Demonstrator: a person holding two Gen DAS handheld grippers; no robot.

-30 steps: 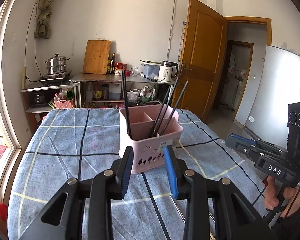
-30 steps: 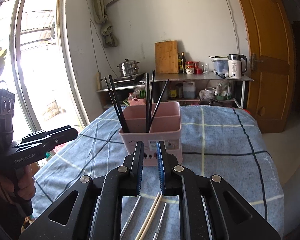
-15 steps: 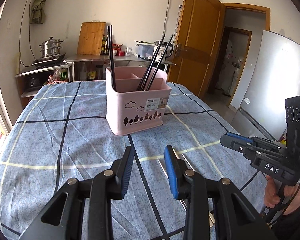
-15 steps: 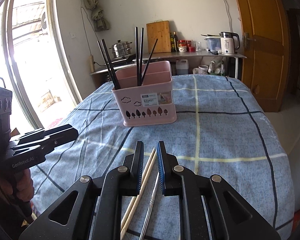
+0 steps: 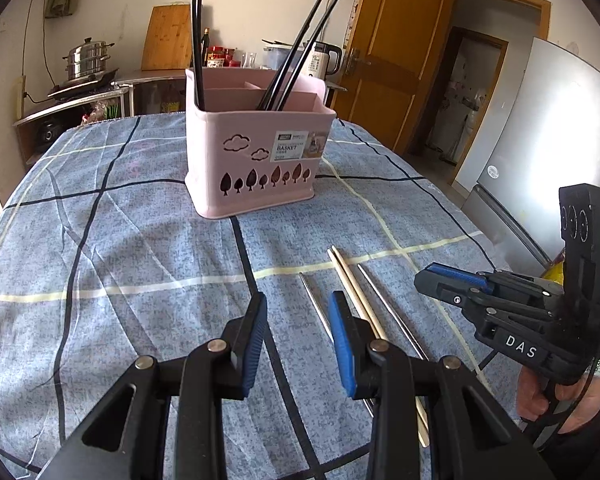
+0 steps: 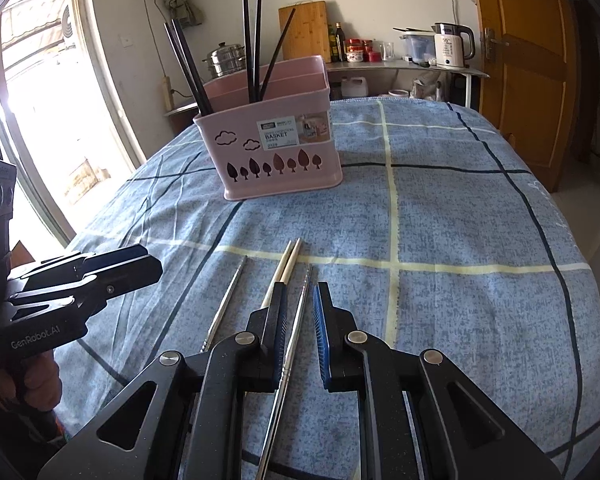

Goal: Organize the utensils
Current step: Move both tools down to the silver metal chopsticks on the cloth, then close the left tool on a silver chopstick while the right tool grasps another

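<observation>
a pink plastic utensil basket with cut-out trees and clouds (image 5: 256, 148) stands upright on the blue checked tablecloth (image 5: 112, 240), black chopsticks (image 5: 198, 40) sticking up out of its compartments, some straight, some leaning. in front of the basket, on the near side of the cloth, lie four loose sticks side by side: a pair of pale wooden chopsticks (image 6: 286, 270) touching each other, flanked by a left silver metal chopstick (image 6: 226, 300) and a right silver metal chopstick (image 6: 298, 312). all four have their long axes running from the near edge toward the basket, tips pointing at it.

the right gripper (image 6: 300, 300) hangs over the right silver chopstick, which shows in the narrow gap between its blue pads; the jaws are apart and not pressing on it. the left gripper (image 5: 298, 312) has its jaws apart with nothing between them, over bare cloth just left of the sticks.
</observation>
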